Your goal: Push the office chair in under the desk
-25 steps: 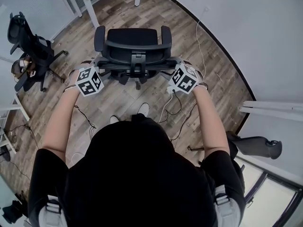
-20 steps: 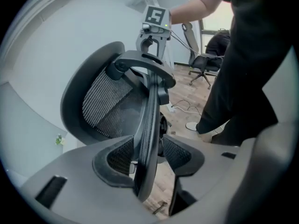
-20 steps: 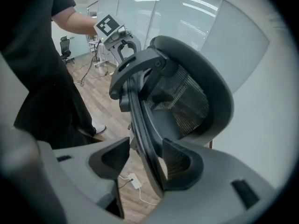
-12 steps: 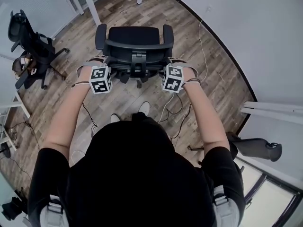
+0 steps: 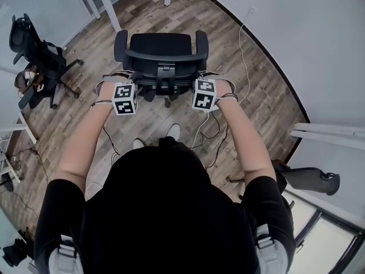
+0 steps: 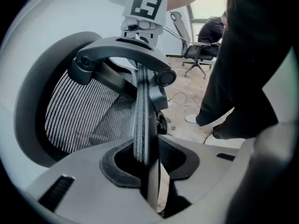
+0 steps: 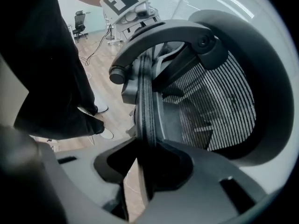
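Note:
The black office chair (image 5: 161,43) stands on the wood floor, its seat toward the white desk (image 5: 109,11) at the top. I stand behind its mesh backrest (image 5: 165,56). My left gripper (image 5: 131,84) is at the backrest's left edge and my right gripper (image 5: 198,83) at its right edge. In the left gripper view the backrest's edge (image 6: 140,111) sits between the closing jaws of the left gripper (image 6: 147,160), pads against it. The right gripper view shows the same: the rim (image 7: 145,101) is caught in the closing right gripper (image 7: 145,164).
A second black chair (image 5: 35,56) stands at the left by a white table leg (image 5: 25,129). Cables (image 5: 212,131) trail on the floor near the person's shoes (image 5: 173,131). A curved grey wall (image 5: 296,50) bounds the right side.
Both grippers moved inward from wide of the chair to the backrest's two side edges, and their jaws have closed down on those edges. The chair has hardly shifted.

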